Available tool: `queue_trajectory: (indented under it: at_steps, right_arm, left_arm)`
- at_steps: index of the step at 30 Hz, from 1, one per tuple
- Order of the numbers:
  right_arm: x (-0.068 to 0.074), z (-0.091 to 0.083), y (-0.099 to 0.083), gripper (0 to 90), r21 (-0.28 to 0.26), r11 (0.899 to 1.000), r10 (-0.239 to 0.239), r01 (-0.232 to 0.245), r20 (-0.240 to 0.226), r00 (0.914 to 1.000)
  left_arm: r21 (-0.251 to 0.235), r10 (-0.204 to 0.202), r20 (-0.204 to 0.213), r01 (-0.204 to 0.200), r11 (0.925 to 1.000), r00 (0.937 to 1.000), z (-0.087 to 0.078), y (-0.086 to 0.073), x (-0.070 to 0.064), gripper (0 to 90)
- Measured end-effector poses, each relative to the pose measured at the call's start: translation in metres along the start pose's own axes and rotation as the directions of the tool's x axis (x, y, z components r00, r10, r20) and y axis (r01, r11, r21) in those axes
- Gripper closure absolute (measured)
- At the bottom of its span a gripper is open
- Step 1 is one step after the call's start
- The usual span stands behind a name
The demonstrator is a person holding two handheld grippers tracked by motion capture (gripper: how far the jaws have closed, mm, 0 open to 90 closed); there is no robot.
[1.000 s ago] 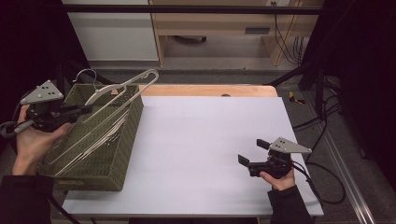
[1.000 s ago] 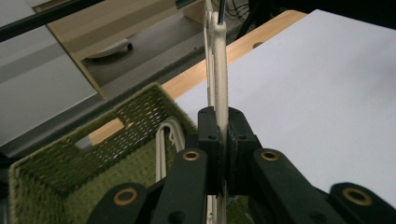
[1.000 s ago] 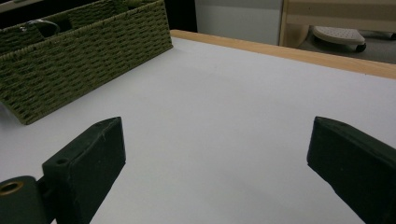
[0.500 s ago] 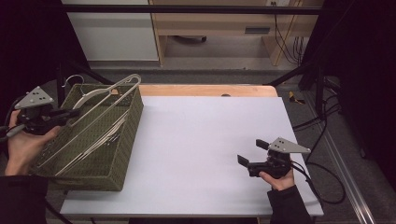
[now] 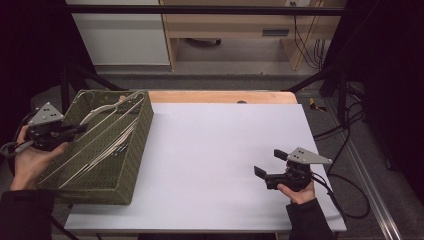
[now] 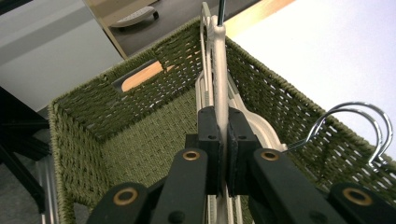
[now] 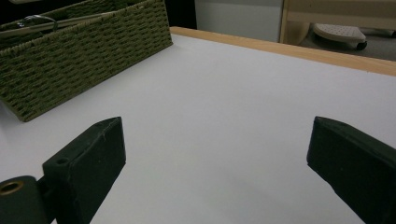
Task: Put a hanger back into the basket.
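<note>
A green woven basket [image 5: 142,131] stands on the table's left side with several pale hangers lying in it. My left gripper [image 5: 76,129] reaches over the basket's left rim and is shut on a cream hanger [image 5: 103,109], which slants toward the far right corner. In the left gripper view the jaws [image 6: 223,122] clamp the hanger's flat arm [image 6: 219,70] above the basket's inside [image 6: 140,126], with chrome hooks [image 6: 356,106] to the right. My right gripper [image 5: 270,163] rests open, low over the white table [image 5: 215,145] at the front right; nothing lies between its jaws [image 7: 215,154].
A wooden strip [image 5: 220,96] borders the table's far edge. Beyond it stand a white cabinet [image 5: 120,35] and a wooden shelf unit [image 5: 235,25]. Cables [image 5: 345,200] trail off the table's right side. The right gripper view has the basket [image 7: 84,56] at its upper left.
My left gripper has moved left and down, lowering the cream hanger from above the basket's rim into the basket. The right gripper has stayed in place, open.
</note>
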State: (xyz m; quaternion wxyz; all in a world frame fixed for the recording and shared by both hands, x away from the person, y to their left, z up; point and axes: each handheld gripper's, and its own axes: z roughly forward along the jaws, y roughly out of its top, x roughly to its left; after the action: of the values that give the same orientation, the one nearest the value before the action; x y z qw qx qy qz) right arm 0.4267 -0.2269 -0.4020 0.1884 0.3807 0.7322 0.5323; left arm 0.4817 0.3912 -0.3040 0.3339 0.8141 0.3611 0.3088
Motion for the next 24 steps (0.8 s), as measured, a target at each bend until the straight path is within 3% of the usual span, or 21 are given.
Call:
queue_trajectory:
  at_steps: [1, 3, 4, 6, 7, 8, 9, 12, 20, 24]
  right_arm:
    - [0.000, 0.000, 0.000, 5.0, -0.002, 1.000, 0.004, -0.004, 0.002, 1.0000]
    - [0.001, 0.000, 0.000, 5.0, -0.003, 1.000, 0.006, -0.006, 0.001, 1.0000]
    - [0.000, 0.000, 0.000, 5.0, -0.002, 1.000, 0.005, -0.005, 0.003, 1.0000]
    - [0.001, 0.000, 0.000, 5.1, -0.003, 1.000, 0.006, -0.006, 0.000, 1.0000]
    - [0.000, 0.000, 0.000, 5.1, 0.003, 1.000, 0.000, 0.000, -0.002, 1.0000]
    - [0.000, 0.000, 0.000, 5.1, 0.003, 1.000, 0.000, 0.000, -0.002, 1.0000]
    - [0.001, 0.001, 0.000, 5.1, 0.001, 1.000, 0.004, -0.004, -0.001, 1.0000]
    - [0.001, 0.002, -0.001, 5.1, 0.005, 1.000, 0.003, -0.003, 0.001, 1.0000]
    - [0.001, 0.003, -0.001, 5.1, 0.007, 1.000, 0.006, -0.006, -0.002, 1.0000]
    - [0.001, 0.002, -0.001, 5.1, 0.011, 1.000, 0.002, -0.002, -0.006, 1.0000]
  left_arm:
    - [0.011, 0.011, -0.003, -0.011, 0.9999, 0.9999, 0.002, 0.000, -0.001, 86.4]
    - [0.006, 0.008, -0.005, -0.008, 0.9999, 1.0000, 0.003, -0.002, -0.001, 86.5]
    - [-0.021, 0.002, -0.009, -0.002, 0.9998, 1.0000, 0.004, -0.003, 0.000, 86.5]
    - [-0.015, -0.009, -0.012, 0.008, 0.9999, 0.9999, 0.004, -0.006, 0.000, 86.5]
    - [-0.014, 0.007, -0.019, -0.008, 0.9999, 0.9998, 0.006, -0.006, 0.001, 86.5]
    - [0.014, 0.014, -0.021, -0.014, 0.9998, 0.9997, 0.005, -0.008, 0.002, 86.5]
    - [0.004, 0.003, -0.023, -0.002, 1.0000, 0.9997, 0.007, -0.011, 0.002, 86.5]
    - [0.046, 0.010, -0.032, -0.008, 0.9989, 0.9994, 0.012, -0.018, 0.003, 86.5]
    - [0.080, -0.019, -0.024, 0.021, 0.9966, 0.9995, 0.036, -0.042, -0.002, 86.4]
    - [0.064, -0.060, -0.017, 0.061, 0.9961, 0.9980, 0.044, -0.056, -0.004, 86.4]
